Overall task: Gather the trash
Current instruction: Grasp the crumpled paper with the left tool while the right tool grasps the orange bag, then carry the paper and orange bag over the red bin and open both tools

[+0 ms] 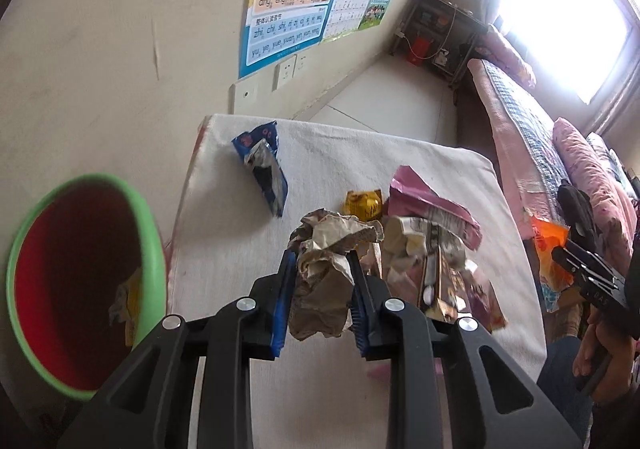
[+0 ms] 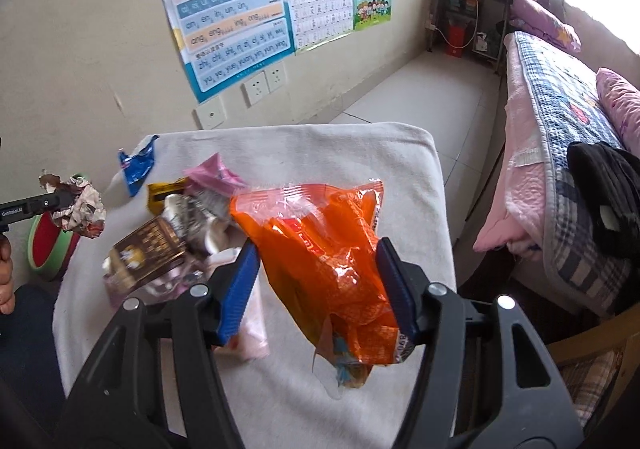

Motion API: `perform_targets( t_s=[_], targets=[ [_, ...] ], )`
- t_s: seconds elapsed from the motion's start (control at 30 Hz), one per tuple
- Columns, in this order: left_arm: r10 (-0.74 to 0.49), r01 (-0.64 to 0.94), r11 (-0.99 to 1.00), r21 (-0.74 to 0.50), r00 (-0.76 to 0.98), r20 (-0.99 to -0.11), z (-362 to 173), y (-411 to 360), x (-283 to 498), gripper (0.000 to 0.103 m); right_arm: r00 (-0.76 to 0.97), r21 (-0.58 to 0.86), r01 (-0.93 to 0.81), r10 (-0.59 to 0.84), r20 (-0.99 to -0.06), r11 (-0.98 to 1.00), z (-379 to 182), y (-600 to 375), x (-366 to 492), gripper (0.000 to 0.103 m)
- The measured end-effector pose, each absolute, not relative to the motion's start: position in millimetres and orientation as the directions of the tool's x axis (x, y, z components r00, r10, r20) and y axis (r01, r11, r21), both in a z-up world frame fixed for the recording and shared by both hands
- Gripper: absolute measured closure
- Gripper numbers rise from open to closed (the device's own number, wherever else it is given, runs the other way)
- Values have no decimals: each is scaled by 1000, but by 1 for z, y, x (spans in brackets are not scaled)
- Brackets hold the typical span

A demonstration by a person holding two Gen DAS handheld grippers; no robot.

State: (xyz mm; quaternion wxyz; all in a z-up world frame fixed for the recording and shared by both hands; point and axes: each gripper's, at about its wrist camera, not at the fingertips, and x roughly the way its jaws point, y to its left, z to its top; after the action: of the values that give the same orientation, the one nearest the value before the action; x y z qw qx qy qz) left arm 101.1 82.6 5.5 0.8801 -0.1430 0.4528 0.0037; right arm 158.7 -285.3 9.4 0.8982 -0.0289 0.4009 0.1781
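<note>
Green-rimmed round bin with red inside (image 1: 86, 281) sits on the floor at far left, beside the surface; some crumpled trash already lies in it.

Left gripper (image 1: 322, 269): blue-padded fingers (image 1: 285, 289) pinch a crumpled brownish paper wad (image 1: 324, 289), lifted clear of the white cloth-covered surface (image 1: 224, 249). In the right wrist view the same wad (image 2: 80, 209) hangs above the bin side of the surface.

On the surface, left to right: torn blue foil snack wrapper (image 1: 264, 169) lies alone near the far left corner; small yellow wrapper (image 1: 364, 203); pink plastic packet (image 1: 432, 209) partly overlapping a pile of white crumpled paper (image 1: 404, 239) and a brown-gold printed box (image 2: 150, 245). The pile sits mid-surface, items touching.

Right gripper (image 2: 318, 281): fingers (image 2: 240, 289) clamp a crinkled orange plastic snack bag (image 2: 328, 245) from both sides, bag held above the surface, its lower end drooping past the finger bases. Pale pink flat packet (image 2: 254, 333) lies on the cloth just under the left finger.

Bed with plaid and pink quilts (image 2: 560, 129) runs along the right, well apart from the surface.
</note>
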Motion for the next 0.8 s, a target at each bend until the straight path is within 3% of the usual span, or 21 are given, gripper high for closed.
perform_targets(
  t_s=[0.8],
  targets=[
    [-136, -143, 946, -292, 643, -754, 19, 104, 36, 79, 609, 78, -474, 391, -690, 877, 43, -210, 100, 45]
  ],
)
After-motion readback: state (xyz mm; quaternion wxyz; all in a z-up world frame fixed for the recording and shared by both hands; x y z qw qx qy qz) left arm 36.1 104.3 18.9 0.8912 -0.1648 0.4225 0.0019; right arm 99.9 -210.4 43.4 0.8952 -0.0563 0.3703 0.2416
